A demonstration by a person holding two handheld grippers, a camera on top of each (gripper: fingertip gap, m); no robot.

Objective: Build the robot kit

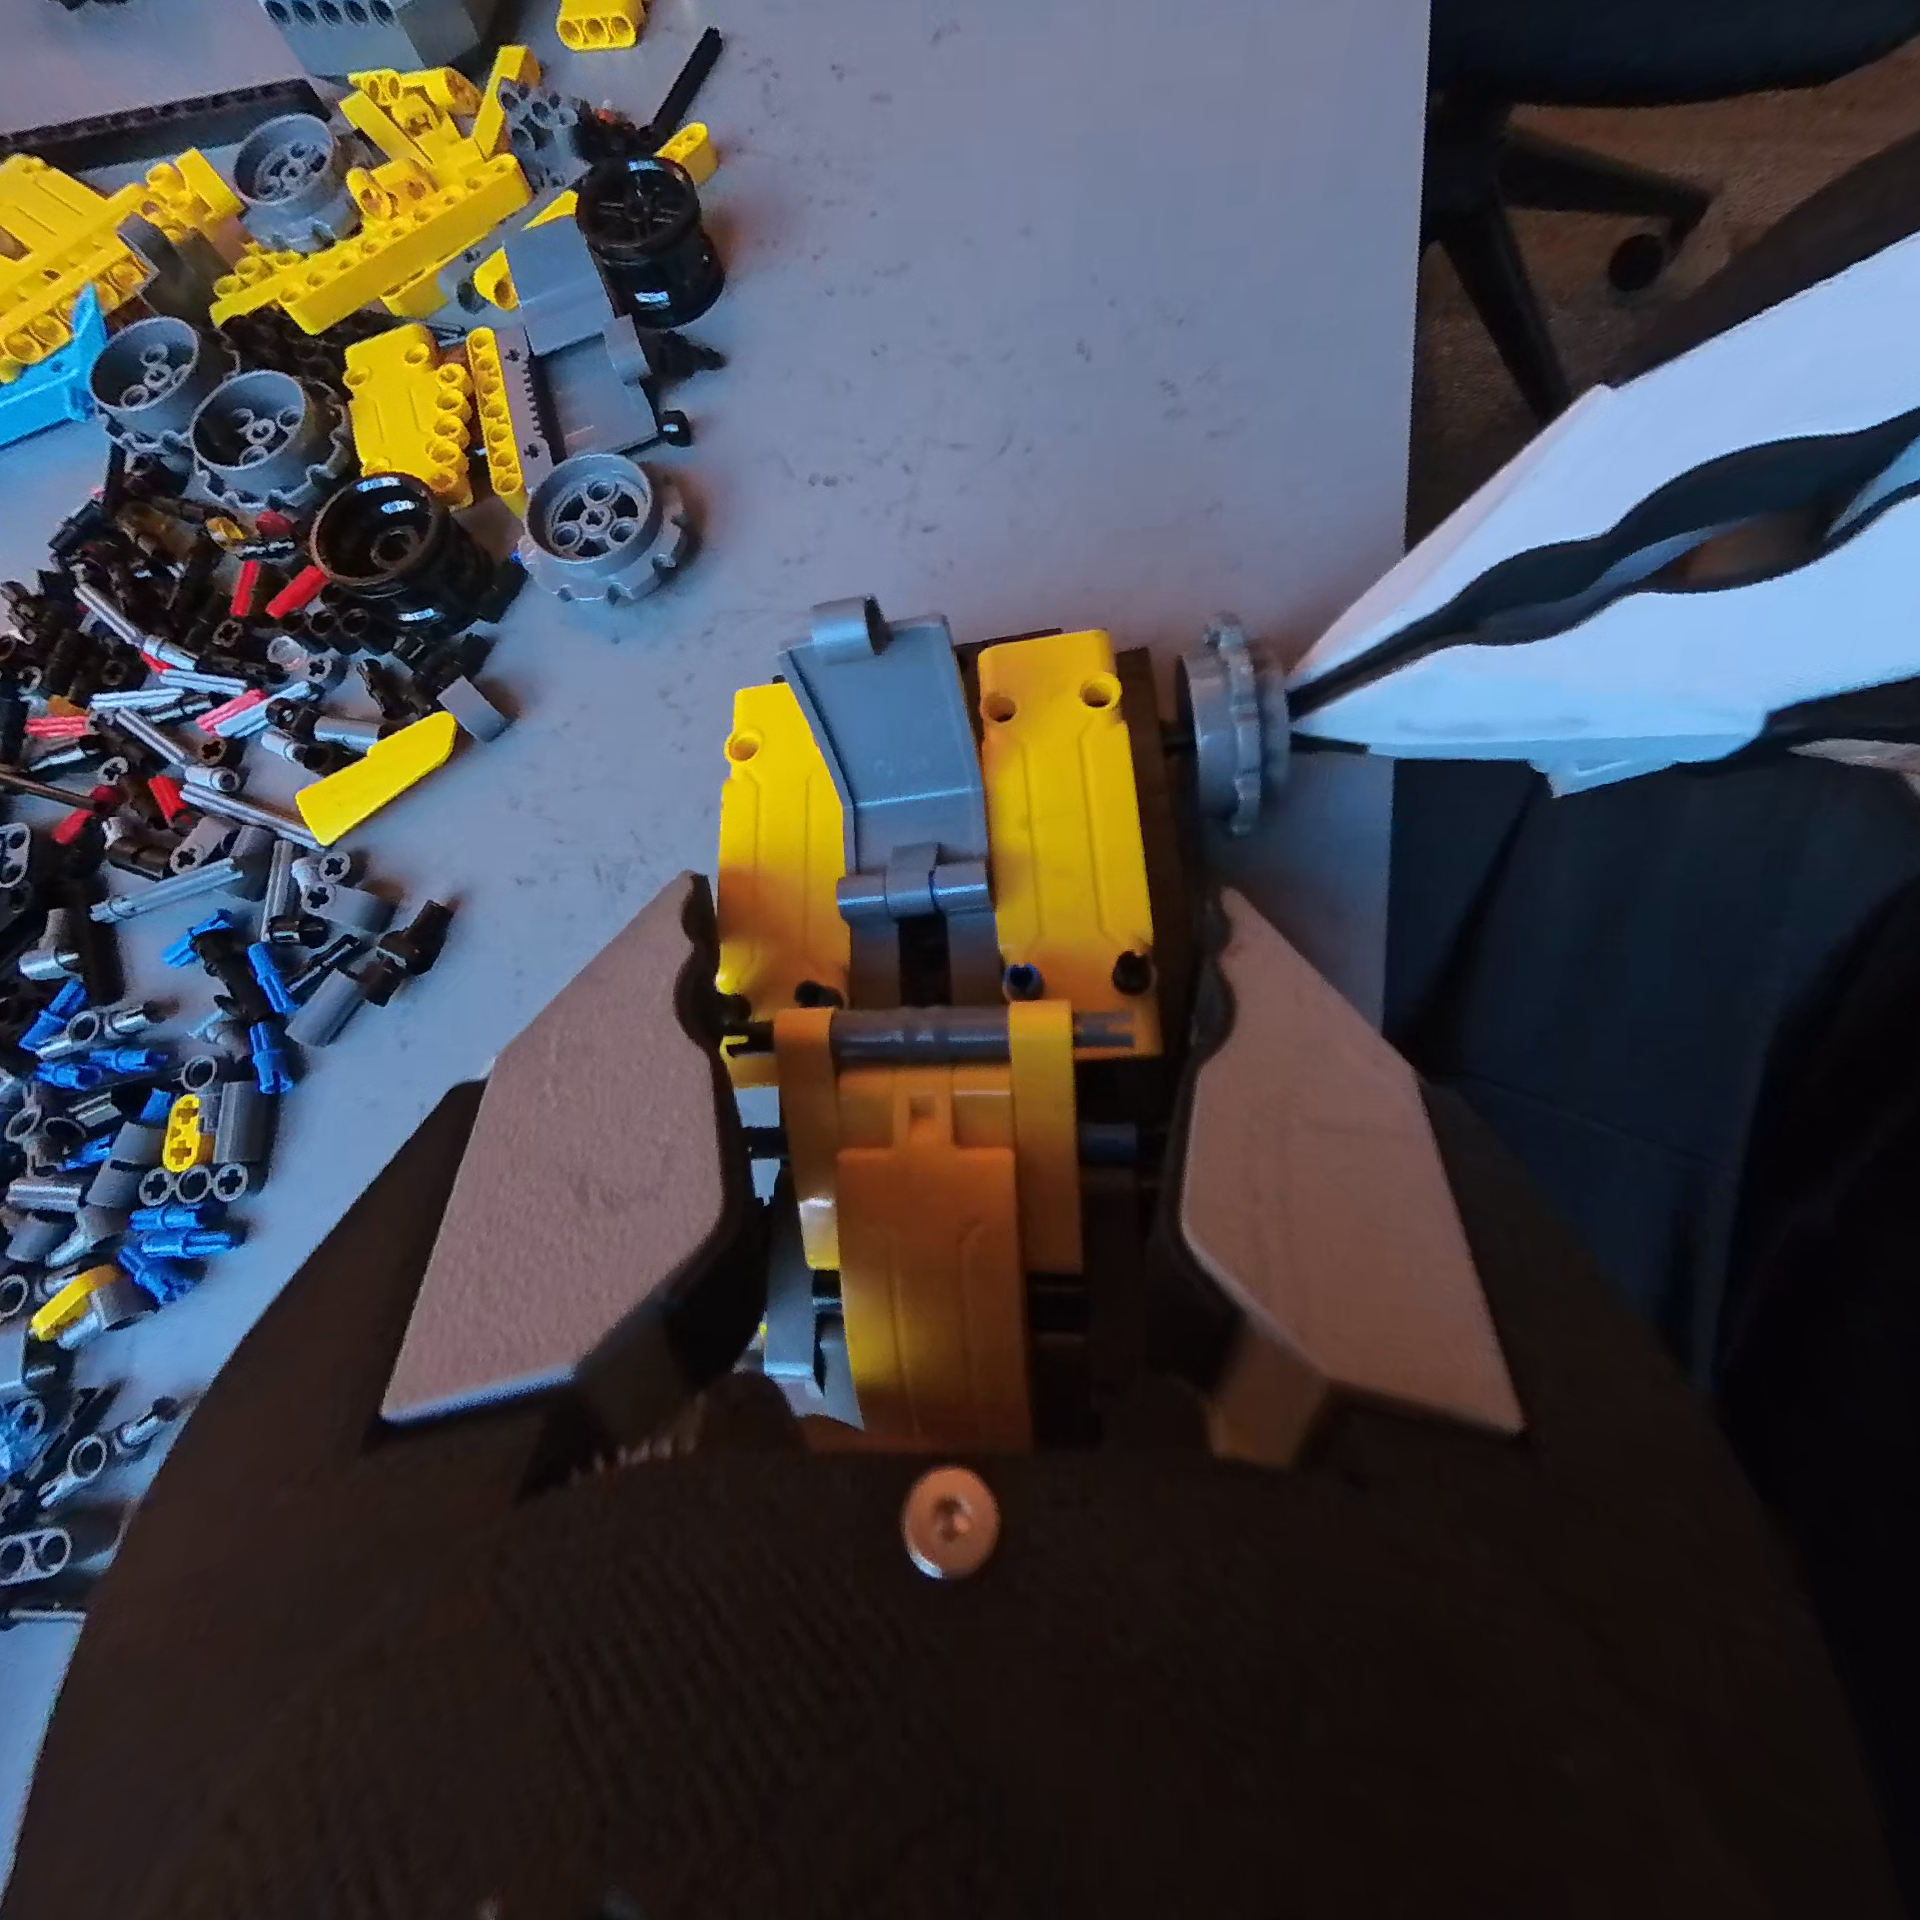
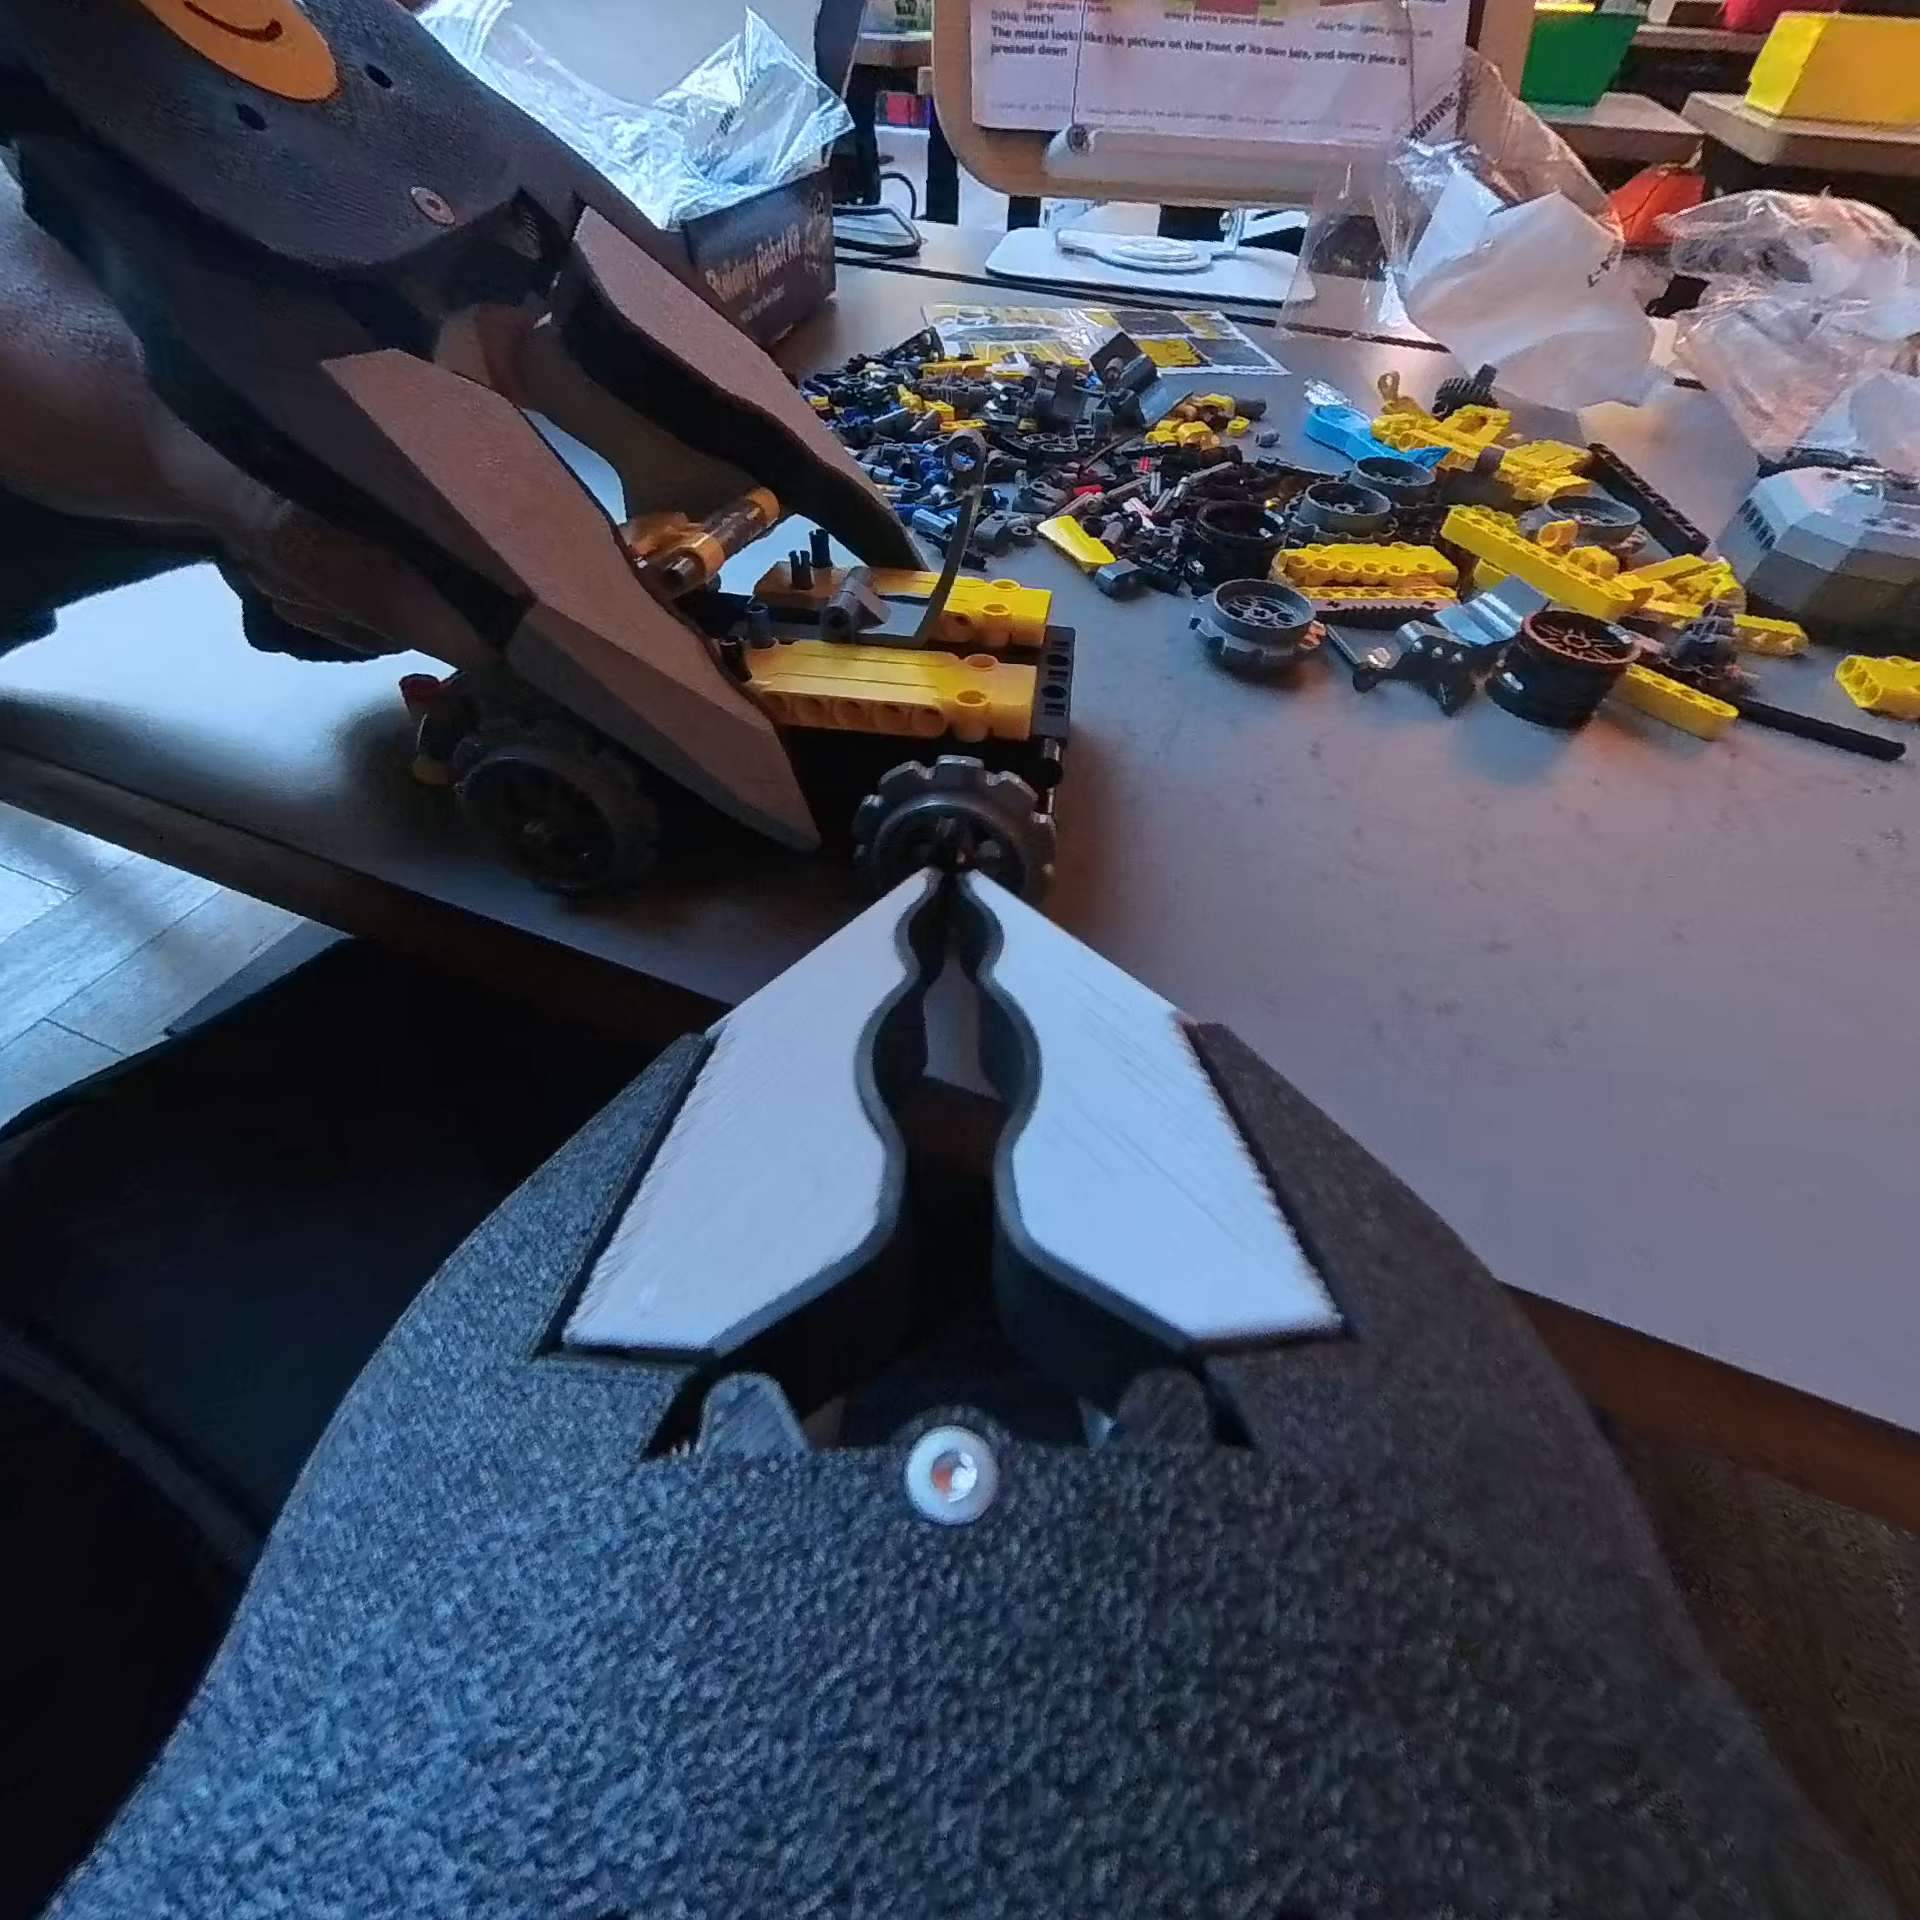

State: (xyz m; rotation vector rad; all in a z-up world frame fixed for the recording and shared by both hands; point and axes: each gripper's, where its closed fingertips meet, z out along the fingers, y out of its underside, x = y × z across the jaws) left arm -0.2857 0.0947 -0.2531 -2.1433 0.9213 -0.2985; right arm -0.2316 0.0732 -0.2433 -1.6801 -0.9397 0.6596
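The left gripper, black-bodied with brown fingers, is clamped across a half-built toy vehicle of yellow and grey plastic bricks, one finger on each flank, so the model lies lengthwise between them, its long axis running straight away from the gripper along the near edge of the grey table. On the model's right side, a small grey toothed wheel hub sticks out on a black axle, and that is where the right gripper, grey-bodied with white fingers, is aimed: its tips are pressed nearly together right at the hub's centre, coming in square to the vehicle's side, along the axle. Whether they nip the axle end or merely touch the hub I cannot tell. A black rubber-tyred wheel sits further back on the same side. To the left spreads a heap of loose yellow, black, blue and grey building pieces, well apart from both grippers.
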